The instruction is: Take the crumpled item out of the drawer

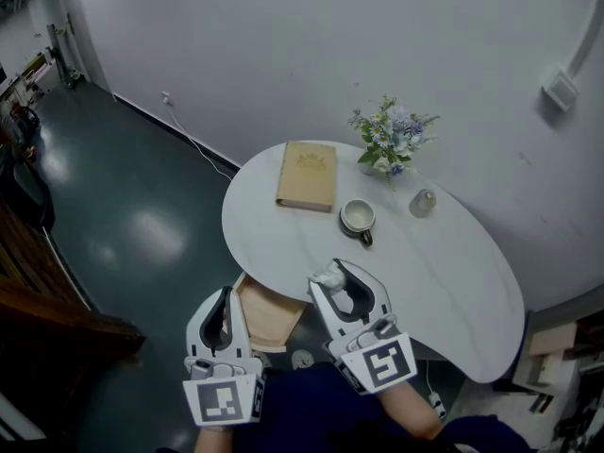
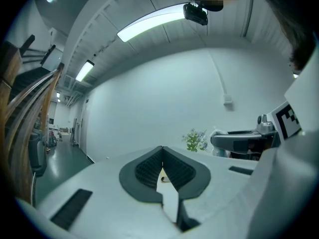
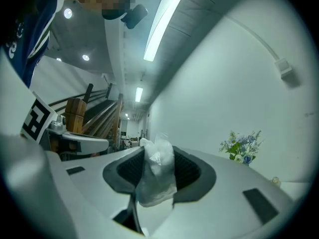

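Roughly centre of head view: white table [image 1: 453, 281], near edge bare, so room to set things down. Under its lower-left edge, drawer [image 1: 267, 314] stands open; visible tan inside shows nothing, so judged emptied. Right gripper [image 1: 342, 274], lower centre, held over table edge, jaws clamped on crumpled white wad [image 3: 156, 176]. Wad bulges above and below pads, clear of drawer. Left gripper [image 1: 225, 298], lower left beside drawer, jaws closed together on nothing, probably idle.
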Action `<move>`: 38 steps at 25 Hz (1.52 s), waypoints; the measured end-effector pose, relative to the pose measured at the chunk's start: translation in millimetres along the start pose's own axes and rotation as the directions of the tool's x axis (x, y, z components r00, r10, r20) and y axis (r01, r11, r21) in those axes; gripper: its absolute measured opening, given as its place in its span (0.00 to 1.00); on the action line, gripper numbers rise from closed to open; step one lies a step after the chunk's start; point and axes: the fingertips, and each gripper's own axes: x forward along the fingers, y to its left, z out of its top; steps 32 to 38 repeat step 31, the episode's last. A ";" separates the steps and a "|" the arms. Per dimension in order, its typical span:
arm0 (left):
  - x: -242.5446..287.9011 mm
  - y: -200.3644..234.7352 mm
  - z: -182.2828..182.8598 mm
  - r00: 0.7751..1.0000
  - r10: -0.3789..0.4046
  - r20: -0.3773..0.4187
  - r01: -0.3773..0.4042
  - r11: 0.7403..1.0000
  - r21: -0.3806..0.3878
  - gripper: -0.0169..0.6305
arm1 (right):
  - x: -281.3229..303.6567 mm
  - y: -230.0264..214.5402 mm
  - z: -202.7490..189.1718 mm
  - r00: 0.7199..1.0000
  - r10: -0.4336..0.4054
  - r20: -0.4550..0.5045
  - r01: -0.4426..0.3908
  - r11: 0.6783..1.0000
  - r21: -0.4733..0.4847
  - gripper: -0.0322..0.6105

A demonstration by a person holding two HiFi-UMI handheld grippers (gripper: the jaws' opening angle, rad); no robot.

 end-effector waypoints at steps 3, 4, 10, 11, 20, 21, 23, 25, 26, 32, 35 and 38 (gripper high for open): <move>-0.6 5.9 7.8 0.999 0.026 0.022 -0.026 1.000 -0.006 0.03 | 1.4 1.3 1.0 1.000 0.004 0.000 -0.004 1.000 0.002 0.30; -0.9 6.7 9.0 0.999 0.029 0.026 -0.029 1.000 -0.004 0.03 | 1.8 1.2 1.4 1.000 0.004 0.001 -0.004 1.000 0.004 0.30; -5.0 5.6 11.4 0.999 0.024 0.046 -0.025 0.999 0.030 0.03 | 4.3 3.7 1.3 1.000 0.004 0.003 -0.004 1.000 -0.003 0.29; -5.5 6.0 11.6 0.999 0.026 0.045 -0.028 0.999 0.026 0.03 | 4.5 4.7 1.3 1.000 0.006 0.004 -0.006 1.000 -0.005 0.29; -9.0 5.8 10.5 0.999 0.025 0.032 -0.026 0.999 0.041 0.03 | 4.3 12.1 0.6 1.000 0.018 0.002 -0.018 1.000 -0.023 0.29; -8.8 5.2 12.1 0.999 0.023 0.038 -0.025 0.999 0.038 0.03 | 4.1 12.6 0.2 1.000 0.019 0.002 -0.019 1.000 -0.021 0.29; -9.2 4.1 13.2 0.999 0.021 0.044 -0.022 0.999 0.032 0.03 | 3.4 13.5 -0.9 1.000 0.022 0.001 -0.022 1.000 -0.018 0.29; -11.2 2.9 12.1 0.999 0.014 0.041 -0.015 0.999 0.037 0.03 | 2.2 14.9 -1.0 1.000 0.024 0.003 -0.024 1.000 -0.016 0.29; -12.6 2.3 10.6 0.999 0.009 0.039 -0.011 0.999 0.041 0.03 | 1.6 15.7 -0.5 1.000 0.025 0.004 -0.025 1.000 -0.015 0.29; -16.3 3.9 4.1 1.000 0.022 -0.005 -0.022 0.999 0.038 0.03 | 0.3 17.8 2.3 1.000 0.026 0.008 -0.026 1.000 -0.010 0.29; -16.3 3.9 4.1 1.000 0.022 -0.005 -0.022 0.999 0.038 0.03 | 0.3 17.8 2.3 1.000 0.026 0.008 -0.026 1.000 -0.010 0.29; -16.3 3.9 4.1 1.000 0.022 -0.005 -0.022 0.999 0.038 0.03 | 0.3 17.8 2.3 1.000 0.026 0.008 -0.026 1.000 -0.010 0.29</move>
